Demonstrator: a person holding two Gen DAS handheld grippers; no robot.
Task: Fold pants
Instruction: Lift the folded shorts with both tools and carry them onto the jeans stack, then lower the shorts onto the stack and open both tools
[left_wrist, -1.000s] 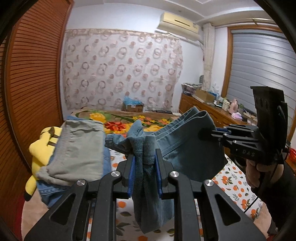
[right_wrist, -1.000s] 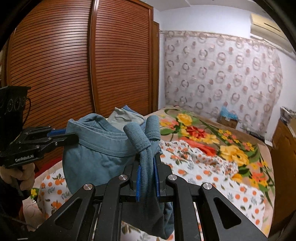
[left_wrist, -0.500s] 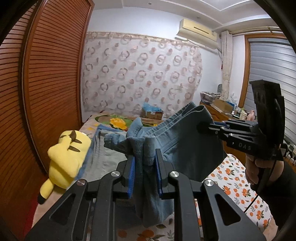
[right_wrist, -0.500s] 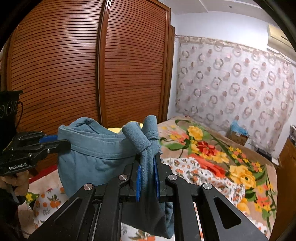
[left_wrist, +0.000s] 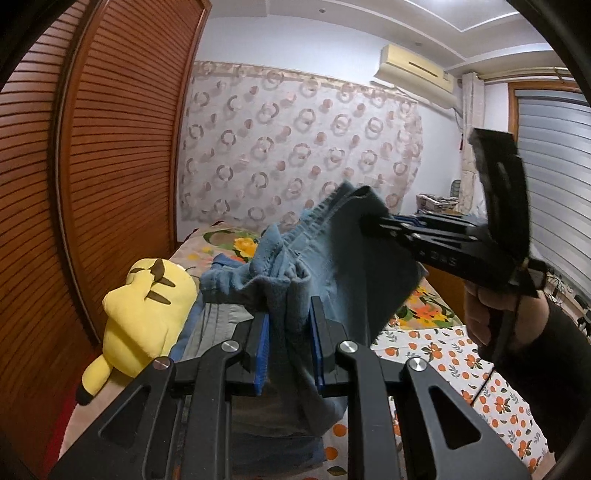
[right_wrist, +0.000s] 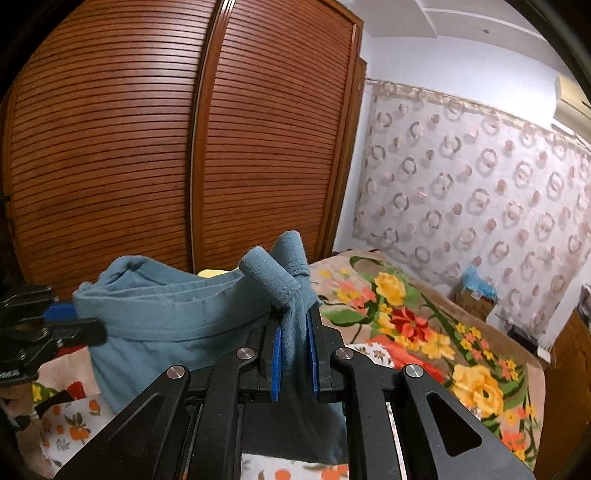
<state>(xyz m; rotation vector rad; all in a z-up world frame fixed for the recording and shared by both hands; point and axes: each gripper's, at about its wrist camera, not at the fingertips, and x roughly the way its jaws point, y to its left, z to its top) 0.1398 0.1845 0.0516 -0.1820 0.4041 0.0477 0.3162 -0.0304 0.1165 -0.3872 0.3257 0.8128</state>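
Observation:
A pair of blue pants (left_wrist: 347, 266) hangs folded in the air above the bed, stretched between both grippers. My left gripper (left_wrist: 290, 325) is shut on one bunched end, cloth filling the gap between its blue pads. My right gripper (right_wrist: 293, 332) is shut on the other end of the blue pants (right_wrist: 173, 314). In the left wrist view the right gripper (left_wrist: 373, 223) reaches in from the right, held by a hand in a dark sleeve. The left gripper (right_wrist: 85, 325) shows at the left edge of the right wrist view. The pants' lower part is hidden behind the fingers.
A stack of folded pants (left_wrist: 218, 325) lies on the bed below the left gripper, next to a yellow plush toy (left_wrist: 144, 306). Brown slatted wardrobe doors (right_wrist: 147, 147) stand close on the left. The flowered bedspread (right_wrist: 424, 332) runs to a curtained wall; a wooden dresser (left_wrist: 443, 280) stands right.
Both grippers have swung left toward the wardrobe with the blue pants still between them. The plush toy and the folded stack now sit nearer and more central in the left wrist view.

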